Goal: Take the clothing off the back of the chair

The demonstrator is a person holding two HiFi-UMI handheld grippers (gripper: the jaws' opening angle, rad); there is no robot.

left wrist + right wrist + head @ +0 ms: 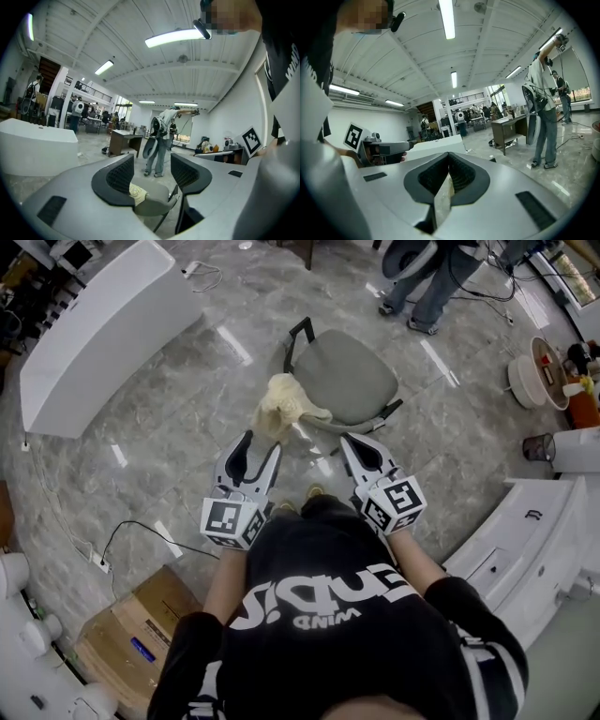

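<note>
The left tool (262, 441) stands with its jaws apart and nothing pressed between the pads. The pale yellow clothing (281, 404) hangs bunched just ahead of its tips, showing through the gap between the jaws, on the near left edge of the grey chair (354, 379). The right tool (352, 441), beside the left one and about level with it, has its jaws closed together on nothing and points at the chair's near edge, with the clothing off to its left.
</note>
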